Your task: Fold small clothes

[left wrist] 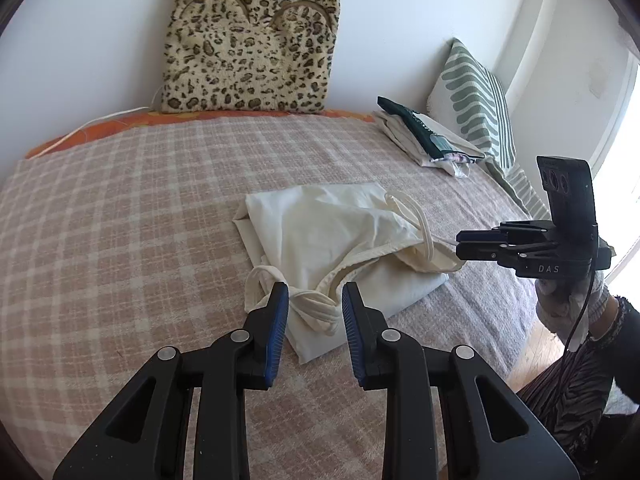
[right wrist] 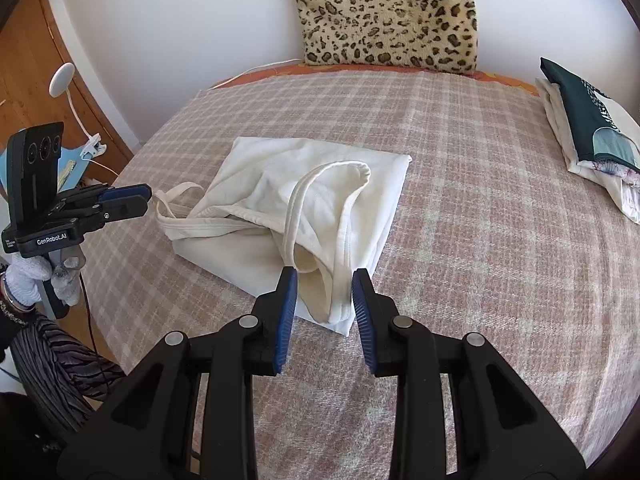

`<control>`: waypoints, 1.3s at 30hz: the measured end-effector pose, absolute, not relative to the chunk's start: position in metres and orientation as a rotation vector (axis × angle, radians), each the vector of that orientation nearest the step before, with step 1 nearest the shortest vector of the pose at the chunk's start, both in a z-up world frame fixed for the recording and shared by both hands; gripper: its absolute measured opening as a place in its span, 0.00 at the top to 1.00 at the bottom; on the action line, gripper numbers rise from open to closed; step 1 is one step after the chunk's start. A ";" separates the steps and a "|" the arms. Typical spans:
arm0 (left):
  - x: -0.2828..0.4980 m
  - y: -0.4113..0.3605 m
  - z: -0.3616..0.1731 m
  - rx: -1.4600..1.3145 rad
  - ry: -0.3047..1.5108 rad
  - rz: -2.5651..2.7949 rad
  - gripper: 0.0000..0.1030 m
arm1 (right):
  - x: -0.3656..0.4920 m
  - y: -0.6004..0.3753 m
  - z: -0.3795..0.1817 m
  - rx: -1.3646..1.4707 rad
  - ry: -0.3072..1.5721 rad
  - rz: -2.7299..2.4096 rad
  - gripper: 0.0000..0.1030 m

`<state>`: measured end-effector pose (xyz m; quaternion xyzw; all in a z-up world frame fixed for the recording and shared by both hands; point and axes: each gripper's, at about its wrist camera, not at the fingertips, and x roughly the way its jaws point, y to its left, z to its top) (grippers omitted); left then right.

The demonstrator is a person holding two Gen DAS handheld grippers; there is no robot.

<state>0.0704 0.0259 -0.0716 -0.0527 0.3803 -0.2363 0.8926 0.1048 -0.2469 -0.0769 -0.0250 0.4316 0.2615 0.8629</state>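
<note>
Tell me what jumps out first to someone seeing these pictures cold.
A cream tank top lies rumpled mid-bed on the pink checked blanket, with the open left gripper and open right gripper poised at its strap ends. Behind, a leopard-print cushion leans on the wall, and a folded stack sits far right.

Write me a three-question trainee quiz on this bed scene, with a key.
1. True or false: both the left gripper and the right gripper are shut on the cream tank top.
2. Which lies nearest the striped pillow? A) leopard cushion B) folded clothes stack C) cream tank top
3. Fill in: the tank top lies on a ____ blanket.

Key: 1 false, both sets of fingers stand apart with a strap between them. 2 B. 3 plaid.
</note>
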 end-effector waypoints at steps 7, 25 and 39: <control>0.093 0.004 -0.087 -0.027 0.850 -0.507 0.75 | 0.107 -0.238 -0.089 -0.114 0.933 0.527 0.86; 0.082 -0.026 -0.082 0.175 0.829 -0.583 0.75 | 0.091 -0.242 -0.072 -0.179 0.887 0.582 0.68; 0.089 -0.037 -0.091 0.269 0.838 -0.551 0.97 | 0.083 -0.226 -0.065 -0.384 0.788 0.441 0.94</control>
